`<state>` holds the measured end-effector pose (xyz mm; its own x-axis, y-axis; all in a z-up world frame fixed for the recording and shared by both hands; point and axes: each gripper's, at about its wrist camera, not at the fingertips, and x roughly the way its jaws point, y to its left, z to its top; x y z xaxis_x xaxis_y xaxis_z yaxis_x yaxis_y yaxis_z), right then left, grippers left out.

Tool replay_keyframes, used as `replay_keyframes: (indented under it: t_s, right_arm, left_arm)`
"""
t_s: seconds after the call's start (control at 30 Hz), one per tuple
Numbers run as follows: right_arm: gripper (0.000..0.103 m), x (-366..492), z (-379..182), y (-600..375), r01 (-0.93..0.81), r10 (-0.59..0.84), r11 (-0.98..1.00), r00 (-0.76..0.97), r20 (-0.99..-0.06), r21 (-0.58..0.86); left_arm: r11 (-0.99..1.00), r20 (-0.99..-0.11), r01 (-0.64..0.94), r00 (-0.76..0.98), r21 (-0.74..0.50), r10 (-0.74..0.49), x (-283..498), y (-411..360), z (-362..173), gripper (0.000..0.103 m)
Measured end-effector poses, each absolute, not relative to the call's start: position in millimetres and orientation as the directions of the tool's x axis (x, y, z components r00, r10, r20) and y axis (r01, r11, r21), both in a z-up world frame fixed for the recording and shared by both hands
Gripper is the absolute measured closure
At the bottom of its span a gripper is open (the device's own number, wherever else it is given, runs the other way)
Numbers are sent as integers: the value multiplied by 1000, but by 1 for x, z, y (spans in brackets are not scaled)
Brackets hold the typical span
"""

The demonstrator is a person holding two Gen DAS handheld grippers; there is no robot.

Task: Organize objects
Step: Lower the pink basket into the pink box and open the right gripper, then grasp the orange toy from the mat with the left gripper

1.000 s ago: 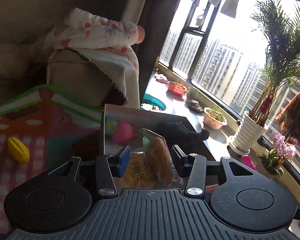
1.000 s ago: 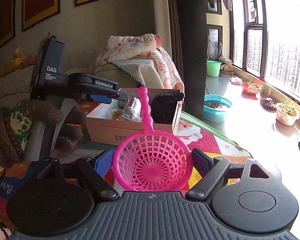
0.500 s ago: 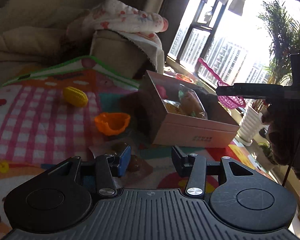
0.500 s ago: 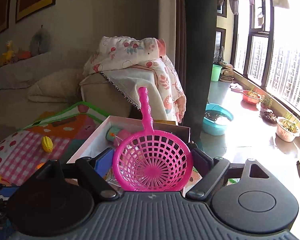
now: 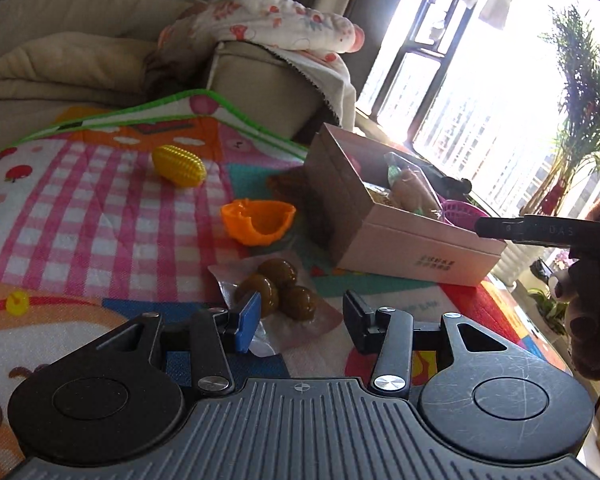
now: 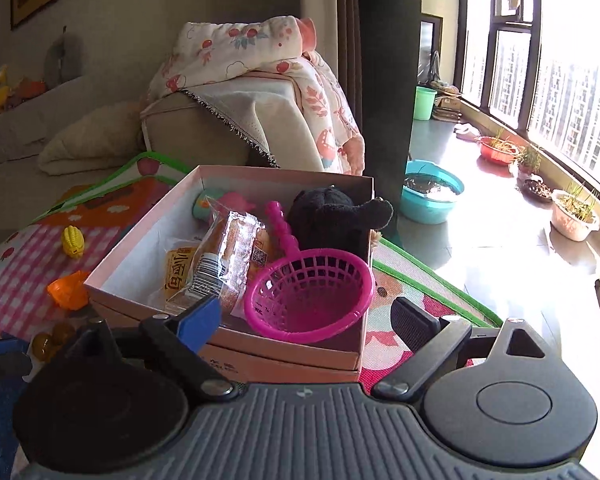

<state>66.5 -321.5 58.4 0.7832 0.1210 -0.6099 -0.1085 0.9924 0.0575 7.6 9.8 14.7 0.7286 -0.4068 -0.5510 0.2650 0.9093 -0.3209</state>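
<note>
**Sieve goes into the box, three toys left on the mat**

The right gripper hangs at the near edge of the box with its fingers spreading apart; the pink sieve lies between them but they do not press on it, and it rests in the box's near corner, handle leaning back toward the black plush toy. The left gripper hovers low over the play mat, fingers partly parted and grasping nothing, the clear packet of brown balls just ahead of its tips.

By the look of it the sorting is more than half done. Inside the box: one sieve, one black plush toy, one wrapped bread packet and one pink-and-teal toy at the far wall, four items in all. Outside on the mat: one packet holding three brown balls, one orange scoop-like shell and one yellow corn toy, so three items seem left to collect. The box sits on the mat beside the sofa arm
</note>
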Motion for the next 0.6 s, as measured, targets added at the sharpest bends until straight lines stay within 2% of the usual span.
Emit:
replay_keyframes:
  t_s: [0.17,0.4,0.6]
  right_arm:
    - [0,30,56,-309,-158,176,984,808,-562,81]
    - [0,5,22,-276,-210,204,976,778,-594,60]
    - [0,2,9,-269,-205,218,974,771,-598,92]
  left_arm:
    - [920,-558,250,737,-301,-382,7,10,18,53]
    - [945,-532,181,790,-272,-304,35,15,35,53]
    - [910,-599,15,748,-414,-285,92,37,21,55]
